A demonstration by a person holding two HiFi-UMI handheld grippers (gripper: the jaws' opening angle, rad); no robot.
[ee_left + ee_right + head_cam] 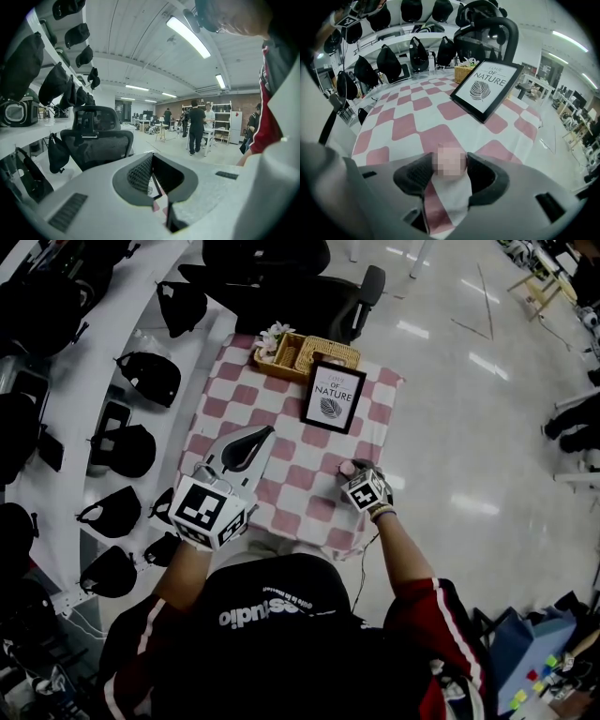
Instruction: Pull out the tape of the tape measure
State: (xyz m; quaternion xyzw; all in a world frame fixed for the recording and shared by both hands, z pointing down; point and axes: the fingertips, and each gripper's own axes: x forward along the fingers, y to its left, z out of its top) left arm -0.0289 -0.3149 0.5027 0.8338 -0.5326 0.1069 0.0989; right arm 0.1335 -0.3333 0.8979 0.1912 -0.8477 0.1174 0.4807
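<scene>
Centrally, item one: worktop [281, 399] under a pink-and-white chequered cloth, seen from above in the head view.

- Framed print [332, 396], black border, leaf motif, lettered "LOVE OF NATURE"; stood propped toward the upper right of the cloth.
- Wicker basket [314, 354], at the top edge of the cloth, just above the print; pale flowers [275, 337] at its left end.
- Black office chair [347, 296], on the floor beyond the top edge of the worktop.
- White shelf [84, 399], down the left of the frame, lined with black bags [148, 377].
- Tape measure [346, 468], small and pinkish, at the lower right of the cloth. A blurred patch covered it in the right gripper view, so no detail could be read.
- Right gripper [356, 476], low over the cloth. Its jaws stood partly apart, one pad against each side of the tape measure.
- Left gripper [262, 435], at the lower left of the cloth, raised clear of it. Its jaws were apart by a narrow gap with nothing between them; through that gap showed a corner of the print and some cloth.
</scene>
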